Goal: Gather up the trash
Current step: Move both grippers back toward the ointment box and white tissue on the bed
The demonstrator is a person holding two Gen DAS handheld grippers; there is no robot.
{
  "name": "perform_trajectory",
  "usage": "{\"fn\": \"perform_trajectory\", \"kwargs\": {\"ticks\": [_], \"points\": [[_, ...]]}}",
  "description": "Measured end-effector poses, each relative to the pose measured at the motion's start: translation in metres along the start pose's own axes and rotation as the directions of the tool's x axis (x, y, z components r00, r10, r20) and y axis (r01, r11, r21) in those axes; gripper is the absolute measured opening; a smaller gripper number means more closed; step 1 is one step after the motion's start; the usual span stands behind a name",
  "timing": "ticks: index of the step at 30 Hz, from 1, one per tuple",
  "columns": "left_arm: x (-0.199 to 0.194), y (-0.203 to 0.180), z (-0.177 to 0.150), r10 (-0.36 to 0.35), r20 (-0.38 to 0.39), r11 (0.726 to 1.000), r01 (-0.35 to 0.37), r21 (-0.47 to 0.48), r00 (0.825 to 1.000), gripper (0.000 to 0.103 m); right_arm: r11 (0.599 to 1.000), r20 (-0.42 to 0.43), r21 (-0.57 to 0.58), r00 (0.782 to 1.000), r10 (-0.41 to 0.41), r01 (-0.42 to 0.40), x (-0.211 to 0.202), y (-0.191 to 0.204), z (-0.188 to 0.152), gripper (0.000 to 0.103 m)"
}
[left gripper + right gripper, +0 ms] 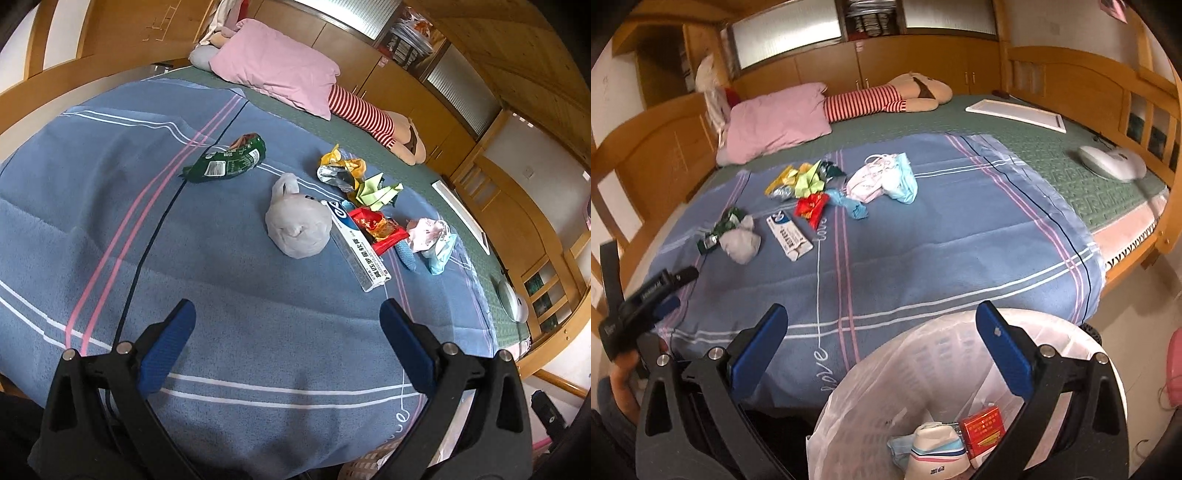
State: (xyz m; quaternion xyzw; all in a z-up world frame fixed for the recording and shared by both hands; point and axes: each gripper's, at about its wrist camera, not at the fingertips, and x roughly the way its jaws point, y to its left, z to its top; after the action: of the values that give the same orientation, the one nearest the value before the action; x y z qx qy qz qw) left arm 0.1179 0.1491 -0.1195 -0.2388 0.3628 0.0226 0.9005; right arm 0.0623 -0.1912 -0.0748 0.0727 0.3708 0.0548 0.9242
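1. Left gripper (286,314) is spread wide with nothing between its fingers, over the blue blanket (184,258) near the bed's near edge.
2. Right gripper (881,319) also gapes with nothing held, above the lined trash bin (923,354) just off the bed's near edge.
3. Bin holds a red box (982,430) and a crumpled cup (938,448).
4. Trash lies mid-blanket: green snack bag (227,160), grey plastic bag (297,225), toothpaste box (356,247), red wrapper (378,229), face masks (432,236).
5. Pink pillow (277,66) sits at the bed's far edge.

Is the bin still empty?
No, the white bag-lined bin already holds a small red box and other scraps.
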Motion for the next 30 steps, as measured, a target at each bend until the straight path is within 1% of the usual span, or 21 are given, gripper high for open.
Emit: {"fn": "perform_trajectory", "kwargs": {"ticks": [3, 5, 7, 8, 10, 12, 15, 18, 22, 24, 25, 26, 27, 30], "points": [[0.000, 0.000, -0.001, 0.001, 0.001, 1.000, -0.001, 0.000, 1.000, 0.099, 1.000, -0.018, -0.019, 1.000, 0.012, -0.013, 0.002, 0.005, -0.003, 0.099], [0.000, 0.000, -0.001, 0.002, 0.001, 1.000, -0.002, -0.001, 1.000, 0.099, 0.999, -0.028, -0.025, 0.999, 0.028, -0.028, 0.004, 0.007, -0.004, 0.093], [-0.001, 0.000, -0.001, 0.002, 0.002, 1.000, -0.002, -0.003, 1.000, 0.099, 0.998, -0.048, -0.035, 0.998, 0.048, -0.050, 0.007, 0.011, -0.004, 0.078], [-0.001, 0.000, -0.001, 0.003, 0.003, 1.000, -0.003, -0.004, 1.000, 0.099, 0.998, -0.060, -0.039, 0.997, 0.055, -0.057, 0.010, 0.015, -0.005, 0.073], [-0.002, 0.000, -0.002, 0.008, 0.004, 1.000, -0.008, -0.007, 1.000, 0.099, 0.996, -0.077, -0.044, 0.994, 0.072, -0.075, 0.016, 0.022, -0.005, 0.056], [-0.002, 0.001, -0.002, 0.011, 0.003, 1.000, -0.011, -0.014, 1.000, 0.099, 0.994, -0.087, -0.047, 0.992, 0.096, -0.100, 0.024, 0.032, -0.002, 0.047], [-0.004, 0.006, -0.001, 0.025, 0.009, 0.999, -0.025, -0.040, 1.000, 0.099, 0.992, -0.082, -0.027, 0.989, 0.121, -0.124, 0.043, 0.047, 0.012, 0.045], [-0.009, 0.013, 0.000, 0.051, 0.040, 0.996, -0.047, -0.077, 0.998, 0.099, 0.989, -0.086, -0.007, 0.986, 0.144, -0.145, 0.071, 0.067, 0.033, 0.045], [-0.017, 0.025, 0.002, 0.052, 0.087, 0.990, -0.040, -0.138, 0.995, 0.099, 0.987, -0.122, -0.038, 0.981, 0.152, -0.158, 0.116, 0.102, 0.065, 0.045], [-0.019, 0.031, 0.004, 0.044, 0.100, 0.985, -0.026, -0.170, 0.994, 0.099, 0.988, -0.157, -0.054, 0.978, 0.137, -0.147, 0.146, 0.122, 0.081, 0.045], [-0.020, 0.035, 0.005, 0.035, 0.108, 0.981, -0.013, -0.194, 0.994, 0.099, 0.987, -0.189, -0.077, 0.974, 0.128, -0.144, 0.168, 0.135, 0.089, 0.047], [-0.021, 0.038, 0.005, 0.026, 0.113, 0.977, -0.002, -0.213, 0.993, 0.099, 0.986, -0.201, -0.101, 0.973, 0.110, -0.133, 0.180, 0.143, 0.092, 0.049], [-0.021, 0.042, 0.005, 0.018, 0.116, 0.972, 0.010, -0.233, 0.993, 0.099, 0.983, -0.224, -0.146, 0.972, 0.075, -0.110, 0.199, 0.154, 0.096, 0.055], [-0.020, 0.051, 0.007, 0.010, 0.128, 0.957, 0.028, -0.288, 0.992, 0.099, 0.974, -0.287, -0.215, 0.958, 0.001, -0.065, 0.242, 0.172, 0.095, 0.057]]}}
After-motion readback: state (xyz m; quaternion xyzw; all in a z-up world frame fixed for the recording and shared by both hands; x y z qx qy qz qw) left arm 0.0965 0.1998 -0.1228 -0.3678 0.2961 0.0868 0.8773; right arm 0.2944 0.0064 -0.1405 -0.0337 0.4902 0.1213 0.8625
